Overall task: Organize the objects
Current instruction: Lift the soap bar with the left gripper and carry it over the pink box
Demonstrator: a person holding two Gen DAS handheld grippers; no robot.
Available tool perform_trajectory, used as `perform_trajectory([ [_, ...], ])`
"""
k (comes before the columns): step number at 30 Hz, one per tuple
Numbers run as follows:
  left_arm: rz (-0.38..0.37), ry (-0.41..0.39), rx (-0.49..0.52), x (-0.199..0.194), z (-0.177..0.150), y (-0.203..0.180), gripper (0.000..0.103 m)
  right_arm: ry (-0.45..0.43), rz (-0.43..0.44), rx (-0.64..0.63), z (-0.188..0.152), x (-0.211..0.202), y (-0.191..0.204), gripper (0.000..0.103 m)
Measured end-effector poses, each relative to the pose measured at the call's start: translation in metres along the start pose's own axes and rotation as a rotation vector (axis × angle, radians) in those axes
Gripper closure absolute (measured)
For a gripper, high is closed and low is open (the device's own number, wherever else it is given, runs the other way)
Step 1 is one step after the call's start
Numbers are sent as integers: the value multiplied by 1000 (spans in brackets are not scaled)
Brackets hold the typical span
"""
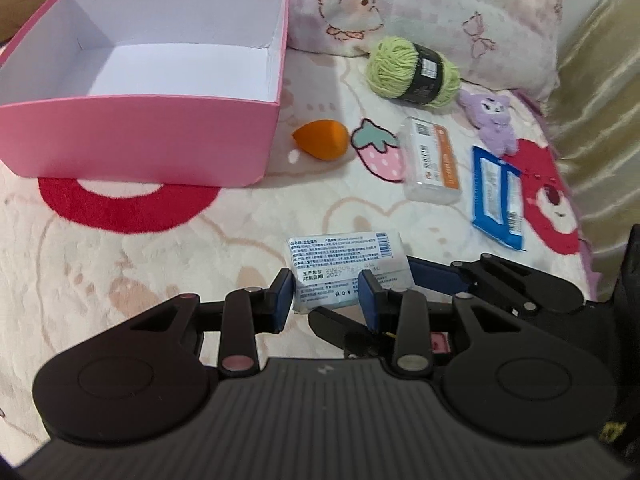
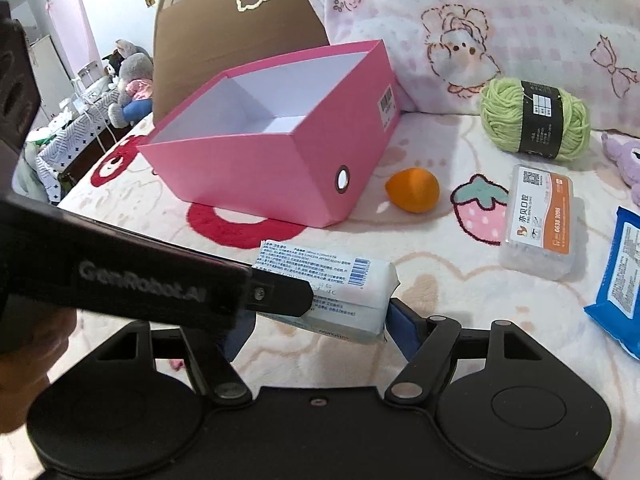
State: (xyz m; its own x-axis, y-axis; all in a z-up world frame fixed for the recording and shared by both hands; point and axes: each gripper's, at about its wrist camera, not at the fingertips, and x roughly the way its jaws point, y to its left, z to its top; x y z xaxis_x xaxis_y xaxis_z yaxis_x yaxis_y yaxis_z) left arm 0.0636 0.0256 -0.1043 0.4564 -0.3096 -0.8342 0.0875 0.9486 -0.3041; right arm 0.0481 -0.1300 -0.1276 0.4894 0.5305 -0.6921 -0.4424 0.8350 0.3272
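A white wet-wipe pack [image 1: 346,258] lies on the patterned blanket, printed side up; it also shows in the right wrist view [image 2: 340,280]. My left gripper [image 1: 326,300] has its blue pads on either side of the pack's near end, shut on it. My right gripper [image 2: 316,332] straddles the same pack from the other side, its right pad [image 2: 400,330] against the pack's end and its left pad hidden by the left gripper's body. The open pink box [image 1: 160,120] [image 2: 280,160] stands empty at the back left.
On the blanket lie an orange sponge [image 1: 320,139] [image 2: 414,190], a clear floss case [image 1: 432,160] [image 2: 540,222], a blue wipe pack [image 1: 498,196] [image 2: 620,280], green yarn [image 1: 412,70] [image 2: 534,120], a purple plush [image 1: 492,120] and a pillow [image 2: 480,20].
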Motion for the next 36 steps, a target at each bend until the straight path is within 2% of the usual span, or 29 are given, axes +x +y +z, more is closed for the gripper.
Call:
perform_trajectory([
  [3,3,-19,56,-14,-7,-7,69,17,71,101,-2,-9,-7,26],
  [9,10,-49,95,-29,-10,-10,69,-1,68,97,-2,-16,5,27],
  [15,9,-75,52,-47,1,3,69,-39,36,3,16,-28,28,29],
  [20,58,-127,57,-70,7,5,69,-59,33,-40,35,-30,48,30],
  [28,50,-107,56,-100,24,18,69,-35,22,-76,59,-32,74,30],
  [32,43,-89,66,-112,37,21,70,11,17,-46,74,-34,81,30],
  [36,46,-92,84,-123,49,24,69,9,21,-52,87,-36,88,30],
])
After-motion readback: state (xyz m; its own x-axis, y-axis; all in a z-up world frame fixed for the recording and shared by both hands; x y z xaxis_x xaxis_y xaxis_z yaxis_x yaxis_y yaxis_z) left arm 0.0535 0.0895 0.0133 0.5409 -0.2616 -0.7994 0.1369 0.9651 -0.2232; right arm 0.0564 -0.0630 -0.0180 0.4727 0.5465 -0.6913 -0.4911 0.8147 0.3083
